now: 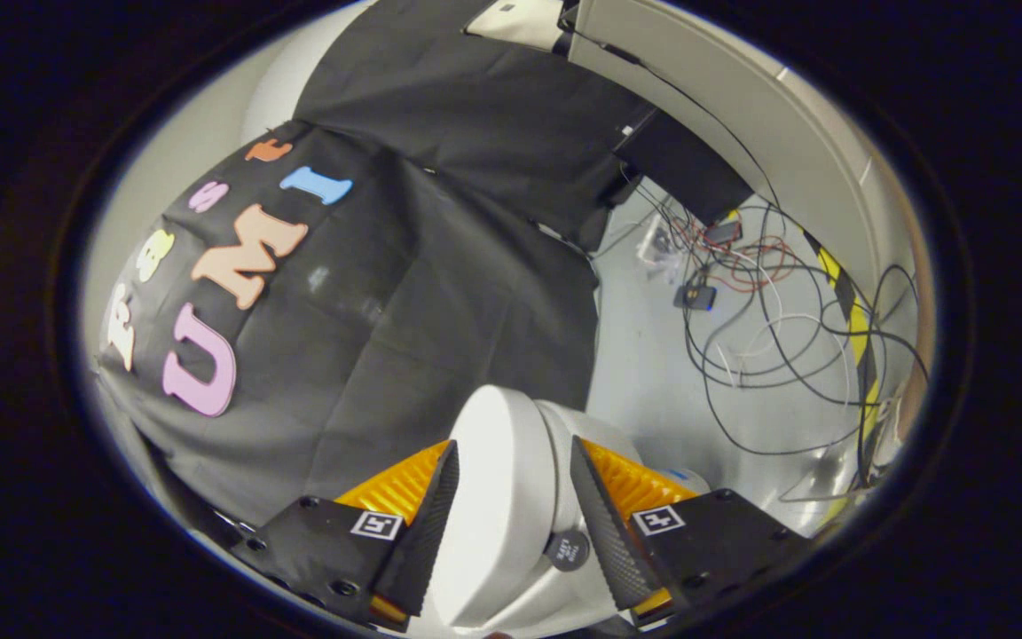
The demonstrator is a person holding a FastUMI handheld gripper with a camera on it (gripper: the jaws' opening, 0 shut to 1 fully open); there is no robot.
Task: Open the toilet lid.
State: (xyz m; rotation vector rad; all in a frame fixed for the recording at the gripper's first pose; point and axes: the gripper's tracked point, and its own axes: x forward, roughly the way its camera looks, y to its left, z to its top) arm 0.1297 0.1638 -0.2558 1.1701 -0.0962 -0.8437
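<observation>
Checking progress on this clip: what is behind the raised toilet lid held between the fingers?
Behind the toilet lid, which sits between the gripper's fingers, are the white toilet body, black cloth and cabled floor. The bowl is hidden.

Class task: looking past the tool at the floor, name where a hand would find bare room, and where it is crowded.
Bare floor lies between the black cloth and the cables, just beyond the white toilet lid. It is crowded further along, where tangled cables and small devices spread toward the striped tape. The tool has its fingers either side of the lid.
</observation>
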